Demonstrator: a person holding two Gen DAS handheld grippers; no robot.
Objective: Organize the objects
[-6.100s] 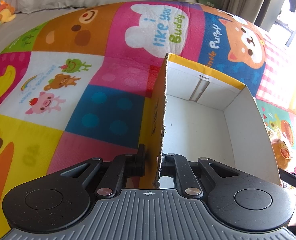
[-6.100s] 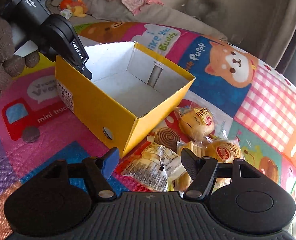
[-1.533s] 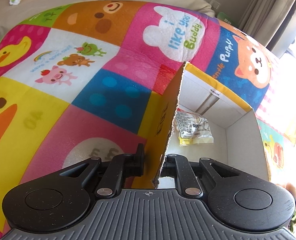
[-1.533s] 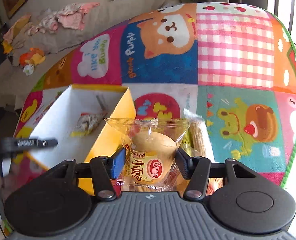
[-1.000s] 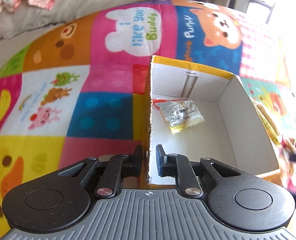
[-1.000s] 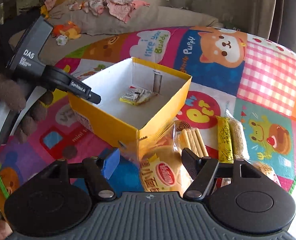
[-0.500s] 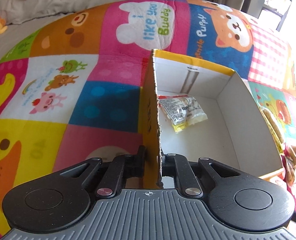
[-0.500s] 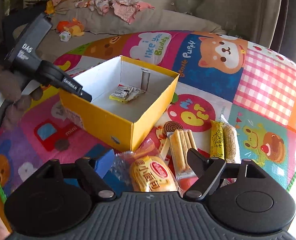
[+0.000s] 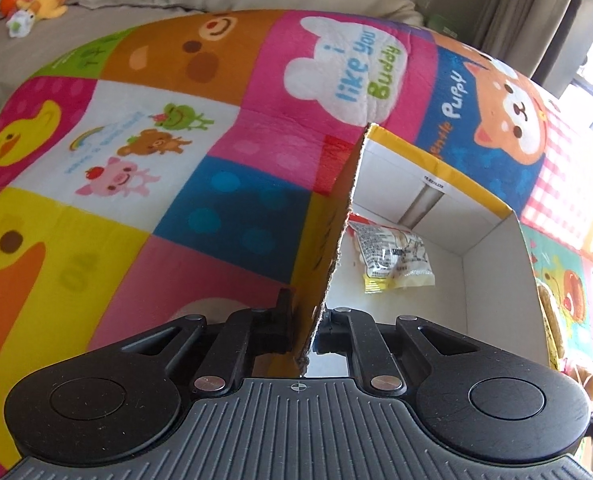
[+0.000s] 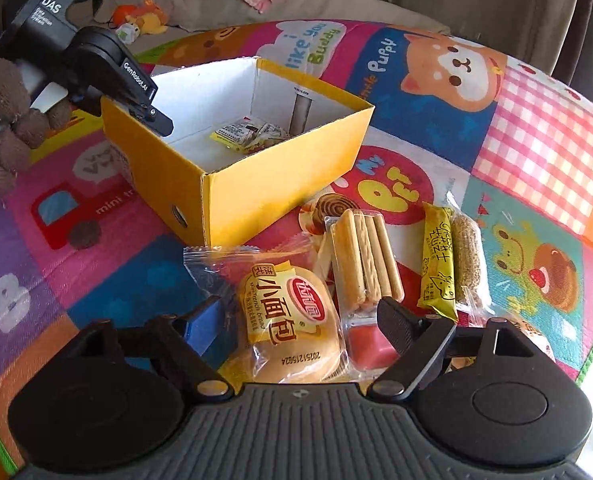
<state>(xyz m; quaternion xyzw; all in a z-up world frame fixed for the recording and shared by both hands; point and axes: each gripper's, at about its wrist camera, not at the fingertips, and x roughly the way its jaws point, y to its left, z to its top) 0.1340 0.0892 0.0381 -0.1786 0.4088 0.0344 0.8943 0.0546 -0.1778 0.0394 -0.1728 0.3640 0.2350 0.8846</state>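
Left wrist view: the left gripper (image 9: 304,320) is clamping the near wall of the yellow cardboard box (image 9: 492,280), one finger outside and one inside, evidently to steady the box while snacks go in. The box is sitting on the cartoon play mat (image 9: 224,196), tilted in this view toward two o'clock. One snack packet (image 9: 392,260) is lying on the white box floor toward the far wall. A second ago the fingers were standing slightly apart around the wall; now they are pinched on it, and the view is rolled compared with then.

Right wrist view: the right gripper (image 10: 300,320) is standing released, its jaws straddling the wrapped bread bun (image 10: 292,320) without pressing on it; the bun is lying on the mat at six o'clock from the box (image 10: 256,196). The jaws have just been narrowing slightly, bun between them. Judging by this, a pick-up for the box is being prepared. The biscuit stick pack (image 10: 364,260) is lying just beside the bun at two o'clock, and the yellow snack bar (image 10: 440,260) farther at three o'clock. Half a second ago the bun was sitting lower in the frame, the fingers short of it; six seconds ago the box was empty.
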